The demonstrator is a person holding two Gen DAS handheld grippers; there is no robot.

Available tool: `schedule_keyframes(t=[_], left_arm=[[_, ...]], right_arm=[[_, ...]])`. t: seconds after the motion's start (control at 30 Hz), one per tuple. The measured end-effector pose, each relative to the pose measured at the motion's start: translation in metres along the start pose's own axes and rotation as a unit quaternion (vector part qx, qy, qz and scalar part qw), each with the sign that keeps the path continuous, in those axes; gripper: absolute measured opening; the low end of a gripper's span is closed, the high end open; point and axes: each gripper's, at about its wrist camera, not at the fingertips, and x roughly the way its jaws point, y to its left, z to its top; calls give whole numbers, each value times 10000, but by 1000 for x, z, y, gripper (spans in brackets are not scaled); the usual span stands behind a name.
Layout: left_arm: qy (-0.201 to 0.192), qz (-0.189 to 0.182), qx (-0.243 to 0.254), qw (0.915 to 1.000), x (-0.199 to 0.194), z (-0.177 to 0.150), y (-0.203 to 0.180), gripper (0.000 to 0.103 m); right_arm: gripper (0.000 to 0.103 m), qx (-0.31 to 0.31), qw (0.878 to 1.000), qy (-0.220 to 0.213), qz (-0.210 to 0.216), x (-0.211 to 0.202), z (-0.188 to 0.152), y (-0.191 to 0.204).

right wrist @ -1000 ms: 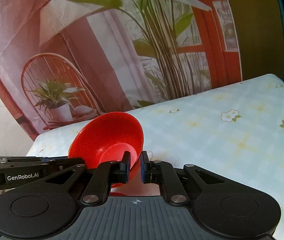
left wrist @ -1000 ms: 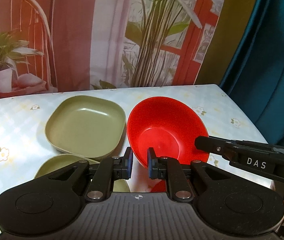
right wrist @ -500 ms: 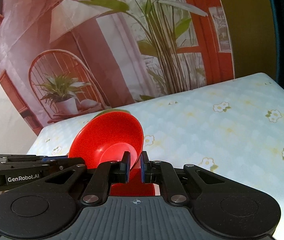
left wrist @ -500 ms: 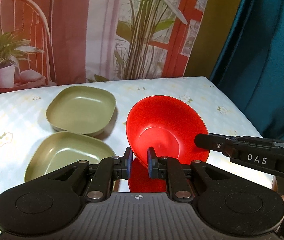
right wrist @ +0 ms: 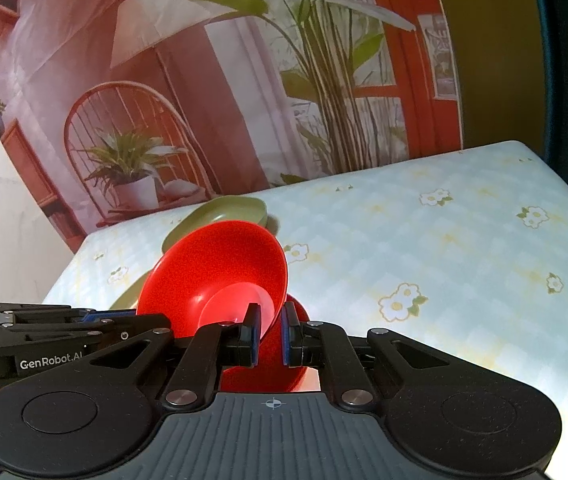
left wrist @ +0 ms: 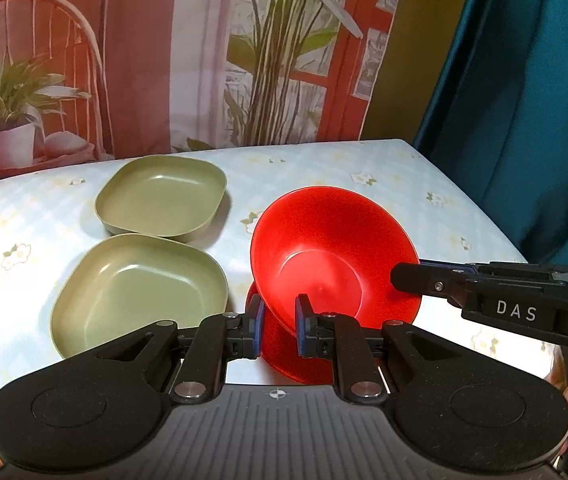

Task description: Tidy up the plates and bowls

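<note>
Both tongs, left (left wrist: 278, 316) and right (right wrist: 271, 334), clenched on opposite rims of tilted red bowl (left wrist: 324, 248).

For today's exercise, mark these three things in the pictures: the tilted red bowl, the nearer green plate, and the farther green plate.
Red bowl (left wrist: 324, 256): left wrist view, inner wall above its flat bottom.
Nearer green plate (left wrist: 136, 292): left wrist view, middle of its floor.
Farther green plate (left wrist: 160, 200): left wrist view, middle of its floor.

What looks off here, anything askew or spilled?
Only the red bowl: it hangs steeply tilted above the table, rim pinched by both the left tool and right tool. Green plates lie flat; nothing spilled.
</note>
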Motion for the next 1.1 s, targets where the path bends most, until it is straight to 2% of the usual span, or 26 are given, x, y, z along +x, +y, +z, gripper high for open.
schedule_keyframes(t=[1.1], left_arm=[[238,-93,-61,9997,13,-9,0,17]], right_arm=[[11,54,9998,195,-65,0,-8,-2]])
